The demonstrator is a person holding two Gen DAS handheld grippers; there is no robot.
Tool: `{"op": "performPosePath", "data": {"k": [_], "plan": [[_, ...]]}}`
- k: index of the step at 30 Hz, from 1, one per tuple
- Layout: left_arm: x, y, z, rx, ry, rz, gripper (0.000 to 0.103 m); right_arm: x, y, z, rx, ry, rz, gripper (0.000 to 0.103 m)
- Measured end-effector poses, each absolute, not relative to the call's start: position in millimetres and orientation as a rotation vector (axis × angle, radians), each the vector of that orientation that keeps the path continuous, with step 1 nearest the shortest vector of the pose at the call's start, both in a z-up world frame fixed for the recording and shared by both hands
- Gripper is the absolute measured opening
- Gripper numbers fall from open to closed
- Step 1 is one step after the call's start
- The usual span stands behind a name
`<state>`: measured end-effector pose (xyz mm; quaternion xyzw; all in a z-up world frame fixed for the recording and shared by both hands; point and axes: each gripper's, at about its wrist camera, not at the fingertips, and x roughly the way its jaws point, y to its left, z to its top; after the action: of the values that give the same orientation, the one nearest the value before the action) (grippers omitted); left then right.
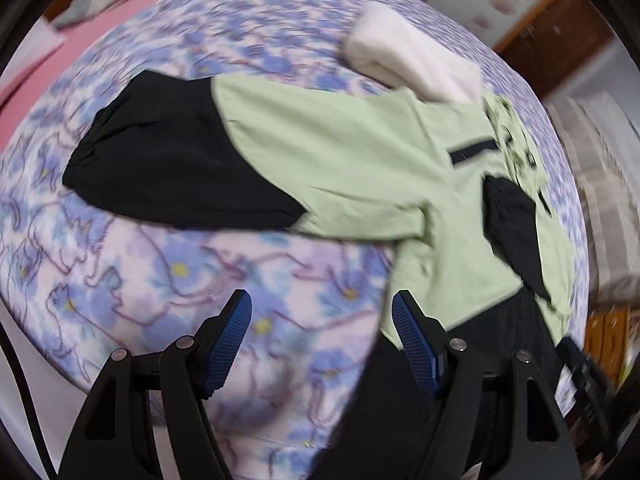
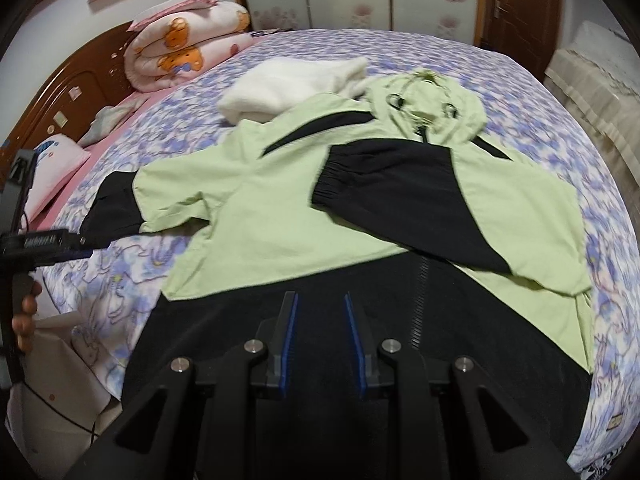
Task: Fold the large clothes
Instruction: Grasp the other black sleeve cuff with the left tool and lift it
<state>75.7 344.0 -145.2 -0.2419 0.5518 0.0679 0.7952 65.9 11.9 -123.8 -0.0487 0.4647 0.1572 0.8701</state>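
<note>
Nearest the rt wrist cam: right gripper (image 2: pixel 320 340), blue-lined fingers a narrow gap apart w/ nothing between them, hovering over the black hem band of the jacket (image 2: pixel 280 208). The jacket is light green w/ black lower body, black cuffs & forearms, black diagonal stripes at the shoulders, and a zipper running up the front. It lies spread face-up on the bed (image 2: pixel 540 92), hood (image 2: pixel 432 108) at the far end w/ drawcords showing. One sleeve (image 2: pixel 400 200) is folded across the chest, its elastic black cuff near the middle; the other sleeve (image 1: pixel 192 160) lies stretched out sideways, flat on the cover, black end farthest from the body. Left gripper (image 1: pixel 322 312): fingers spread wide, nothing held, above the floral cover just beside the jacket's hem edge & below the outstretched sleeve. The left view is motion-blurred. Bed cover is blue/purple floral. A white fleecy garment (image 2: pixel 288 84) lies by the hood, touching the jacket's shoulder. Further out: rolled pink quilt (image 2: pixel 184 48) w/ bear print at the wooden headboard (image 2: pixel 80 92), pink pillow (image 2: pixel 56 172) near it.
</note>
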Motion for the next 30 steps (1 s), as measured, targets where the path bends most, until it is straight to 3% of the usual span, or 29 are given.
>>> {"op": "performPosePath", "data": {"k": [14,24,25,26,27,28,30], "plan": [[103.5,480.7,-228.1,-0.952,1.241,0.378,0.071,85.9,67.9,-147.9,-0.131,1.03,0.381,0.023],[122.3,488.4,-255.3,-0.988,1.248,0.438,0.077,94.0,65.2,-164.3,-0.101,1.075,0.372,0.023],[124.4,486.6,-252.3,-0.961,1.23,0.462,0.072,93.7,64.5,-165.8,-0.097,1.079,0.372,0.023],[126.2,484.1,-247.4,-0.921,1.211,0.489,0.049,92.8,63.2,-167.7,-0.093,1.082,0.373,0.023],[127.7,482.5,-242.8,-0.887,1.193,0.507,0.033,91.9,62.4,-168.9,-0.091,1.084,0.372,0.023],[129.7,480.6,-236.0,-0.859,1.163,0.507,0.005,90.6,60.2,-170.1,-0.087,1.084,0.371,0.023],[130.4,477.1,-223.5,-0.85,1.111,0.514,0.004,88.2,54.5,-171.8,-0.08,1.086,0.371,0.023]]}}
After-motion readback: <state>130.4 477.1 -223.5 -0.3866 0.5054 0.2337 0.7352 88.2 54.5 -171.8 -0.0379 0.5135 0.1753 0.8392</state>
